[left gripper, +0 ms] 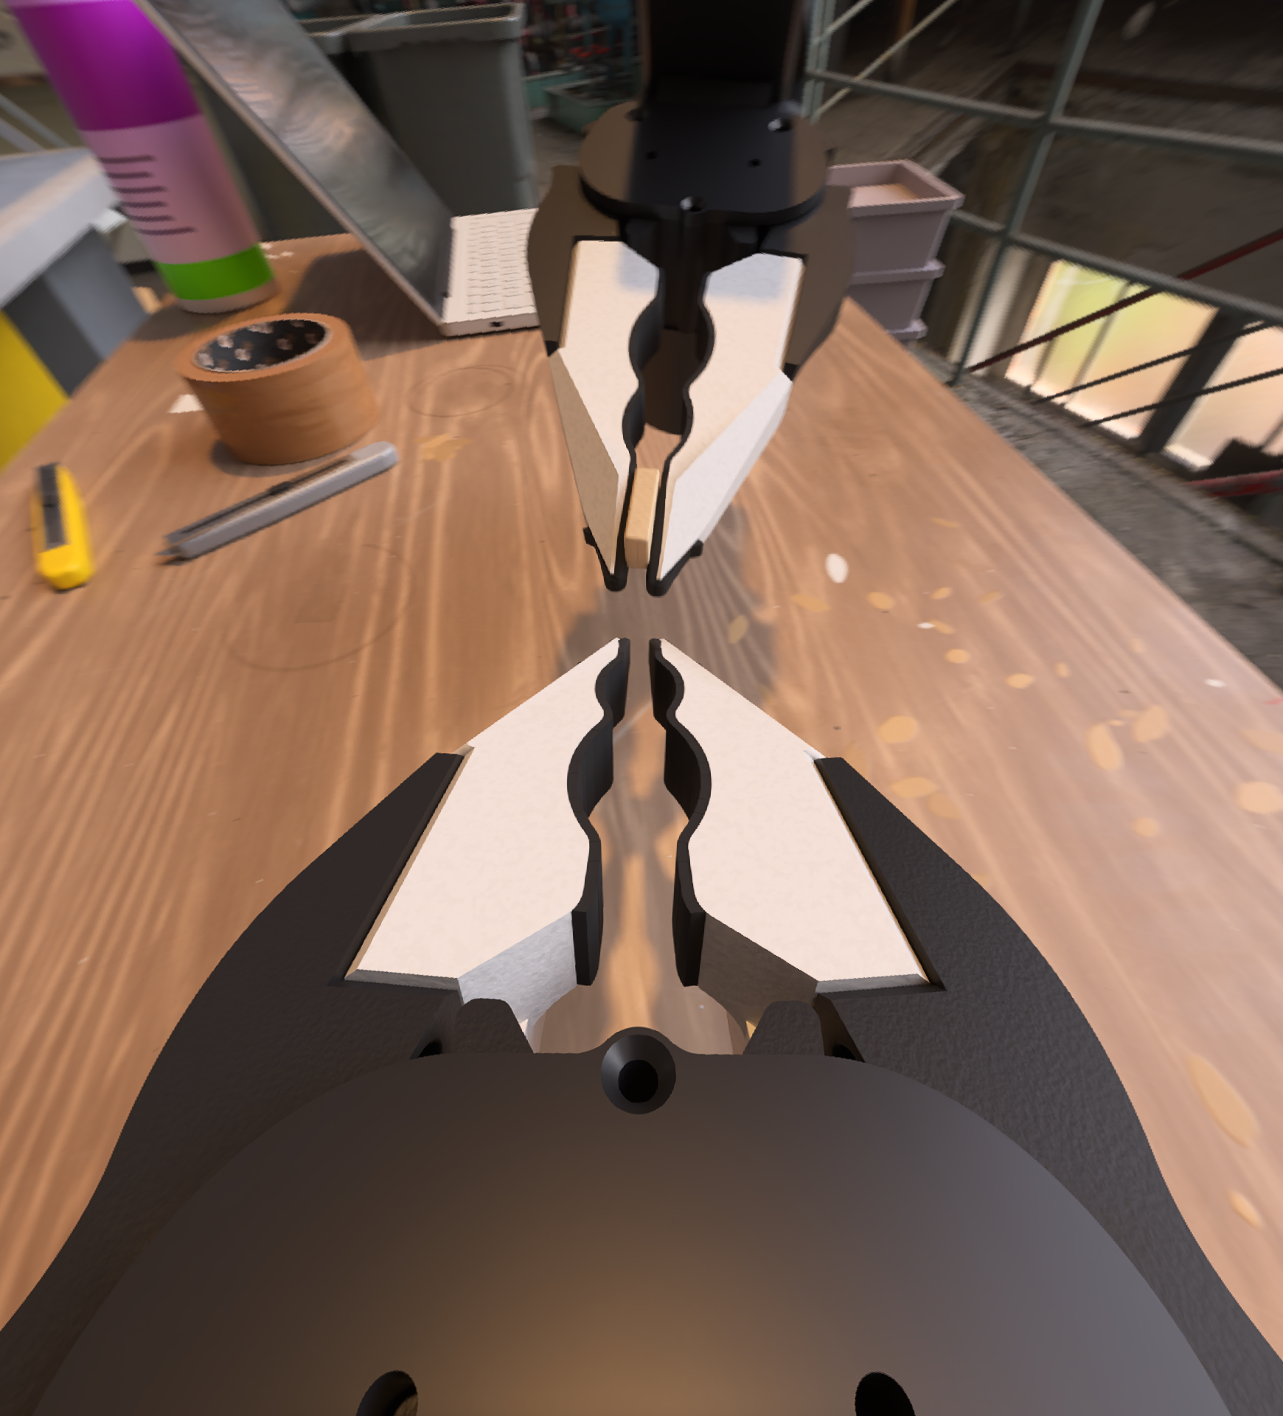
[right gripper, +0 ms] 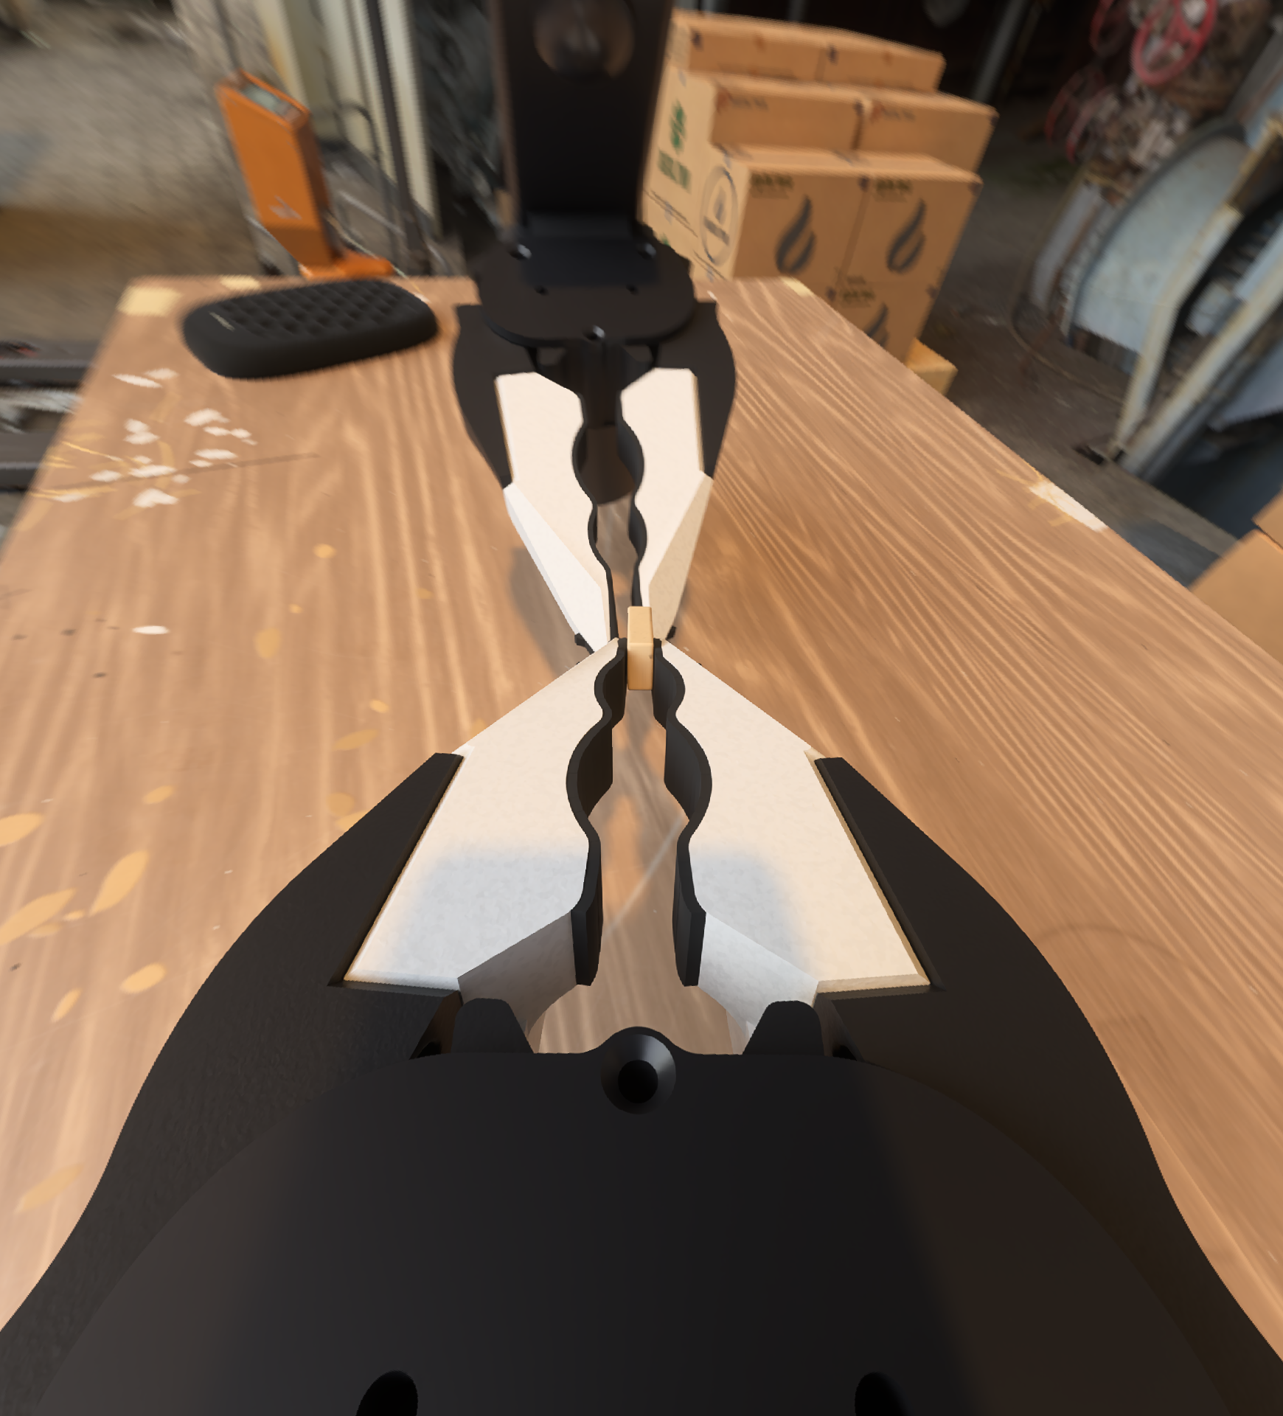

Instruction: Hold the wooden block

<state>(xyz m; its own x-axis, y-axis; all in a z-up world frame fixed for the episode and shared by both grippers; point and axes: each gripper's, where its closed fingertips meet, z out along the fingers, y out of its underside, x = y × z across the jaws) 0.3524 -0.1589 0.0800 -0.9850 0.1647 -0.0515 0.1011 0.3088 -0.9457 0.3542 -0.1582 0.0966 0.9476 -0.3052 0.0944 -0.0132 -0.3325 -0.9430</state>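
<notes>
The small light wooden block is pinched upright between the fingertips of my right gripper, held above the wooden table. In the left wrist view the block sits between the right gripper's fingers, just behind the tips. My left gripper faces it tip to tip, a short gap away. Its jaws are closed to a narrow slit with nothing between them. It also shows in the right wrist view, just beyond the block.
To the left of the left gripper lie a brown tape roll, a yellow cutter, a grey cutter, a purple can and a laptop. A black pad lies at the table's other end, with cardboard boxes beyond it.
</notes>
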